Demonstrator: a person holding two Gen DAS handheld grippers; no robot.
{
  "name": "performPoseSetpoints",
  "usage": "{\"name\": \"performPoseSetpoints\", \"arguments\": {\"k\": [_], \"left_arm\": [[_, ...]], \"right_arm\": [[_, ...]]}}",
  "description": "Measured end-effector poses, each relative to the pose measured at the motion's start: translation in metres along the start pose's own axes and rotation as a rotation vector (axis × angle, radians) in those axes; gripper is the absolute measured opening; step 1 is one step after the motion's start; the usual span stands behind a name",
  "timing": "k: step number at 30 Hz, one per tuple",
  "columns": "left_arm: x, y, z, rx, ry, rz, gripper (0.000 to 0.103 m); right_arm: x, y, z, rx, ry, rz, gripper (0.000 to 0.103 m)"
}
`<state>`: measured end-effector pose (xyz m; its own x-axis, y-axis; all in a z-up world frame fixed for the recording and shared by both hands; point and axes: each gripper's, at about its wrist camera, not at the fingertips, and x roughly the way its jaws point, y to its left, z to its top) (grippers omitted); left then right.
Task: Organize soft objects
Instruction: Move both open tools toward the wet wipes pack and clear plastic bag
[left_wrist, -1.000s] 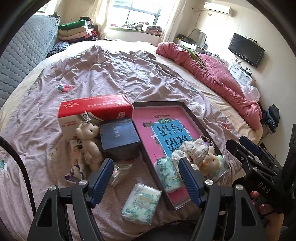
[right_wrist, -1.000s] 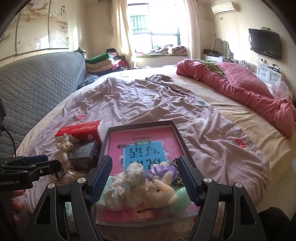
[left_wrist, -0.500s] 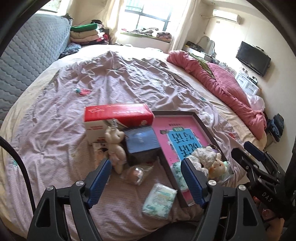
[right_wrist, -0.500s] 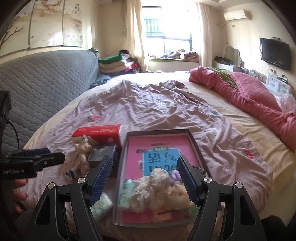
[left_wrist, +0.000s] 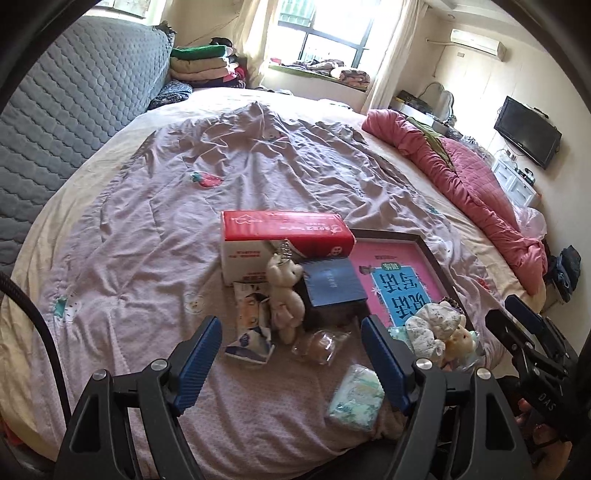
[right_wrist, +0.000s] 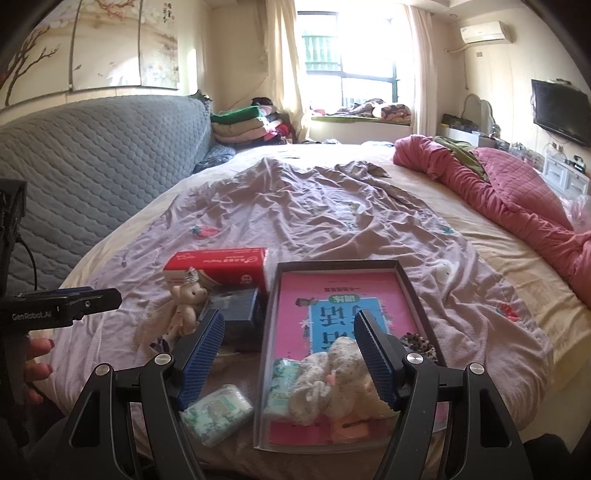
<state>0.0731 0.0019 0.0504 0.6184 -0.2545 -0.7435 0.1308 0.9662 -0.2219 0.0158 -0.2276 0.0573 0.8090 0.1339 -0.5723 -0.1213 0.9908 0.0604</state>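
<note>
A shallow dark tray (right_wrist: 412, 291) with a pink book in it lies on the bed; soft toys (right_wrist: 332, 376) and a tissue pack (right_wrist: 282, 384) sit at its near end. It shows in the left wrist view too (left_wrist: 434, 258). A small teddy bear (left_wrist: 284, 291) (right_wrist: 186, 302), a green-white tissue pack (left_wrist: 356, 398) (right_wrist: 218, 411), a wrapped bun (left_wrist: 319, 341) and a torn packet (left_wrist: 251, 325) lie left of the tray. My left gripper (left_wrist: 291, 358) is open and empty above these. My right gripper (right_wrist: 290, 360) is open and empty above the tray's near end.
A red-and-white tissue box (left_wrist: 284, 236) and a dark blue box (left_wrist: 334, 286) stand behind the bear. A rumpled lilac sheet (left_wrist: 221, 166) covers the bed; a pink quilt (left_wrist: 480, 192) lies along the right. A grey padded headboard (right_wrist: 92, 155) is left.
Both grippers have drawn back and up from the objects; the views now take in more of the bed. The left view has swung left. Both stay open and empty.
</note>
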Motion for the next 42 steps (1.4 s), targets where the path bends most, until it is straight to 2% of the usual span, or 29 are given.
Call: {"name": "performPoseSetpoints", "arguments": {"k": [14, 29, 42], "left_arm": [[-0.001, 0.016, -0.002, 0.003, -0.001, 0.057, 0.077], [0.018, 0.049, -0.012, -0.041, 0.054, 0.094, 0.077], [0.053, 0.057, -0.023, -0.052, 0.123, 0.101, 0.077]], "right_arm": [[0.008, 0.037, -0.003, -0.058, 0.017, 0.073, 0.074], [0.040, 0.080, -0.026, -0.135, 0.105, 0.138, 0.074], [0.078, 0.080, -0.045, -0.132, 0.188, 0.156, 0.074]]}}
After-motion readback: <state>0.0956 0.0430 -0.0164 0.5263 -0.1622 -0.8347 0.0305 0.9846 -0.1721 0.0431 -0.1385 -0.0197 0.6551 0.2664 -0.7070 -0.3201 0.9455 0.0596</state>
